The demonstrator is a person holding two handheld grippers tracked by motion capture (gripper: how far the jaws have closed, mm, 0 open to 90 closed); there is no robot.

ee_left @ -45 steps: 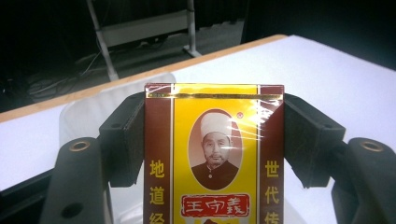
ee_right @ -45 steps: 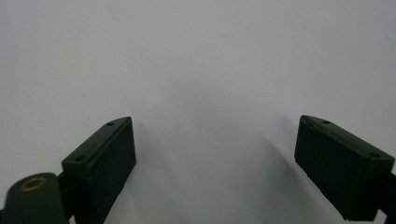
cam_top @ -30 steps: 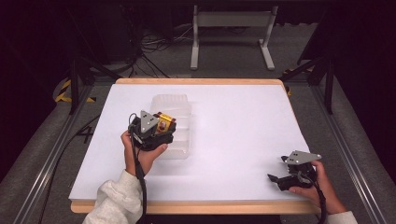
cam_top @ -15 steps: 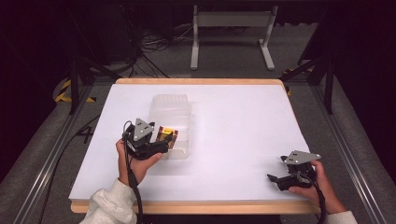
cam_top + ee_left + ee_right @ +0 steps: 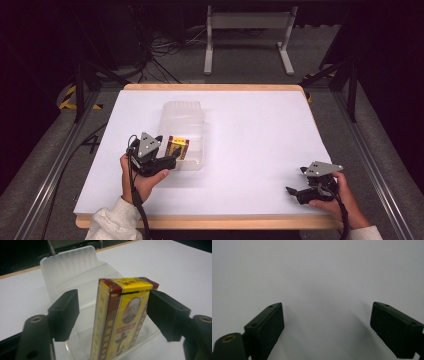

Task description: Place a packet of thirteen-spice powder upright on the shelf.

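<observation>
A yellow and maroon carton [image 5: 122, 315] stands upright in the near end of a clear plastic tray [image 5: 75, 262]. It is between the jaws of my left gripper [image 5: 112, 312], which have just been closing. The right pad touches the carton's edge, while a gap remains at the left pad. From above, the carton [image 5: 178, 146] sits at the tray's [image 5: 182, 112] near end with the left gripper [image 5: 174, 153] around it. My right gripper [image 5: 295, 192] rests low at the table's near right corner. Its jaws [image 5: 327, 327] stand wide apart over bare white surface.
The white table top [image 5: 260, 130] has a wooden rim at its edges. Dark floor with cables and a metal frame lies beyond the far edge. Metal rails run along both sides of the table.
My left hand has moved toward the near left and a little down, bringing the carton with it to the tray's near end. The right hand has stayed put.
</observation>
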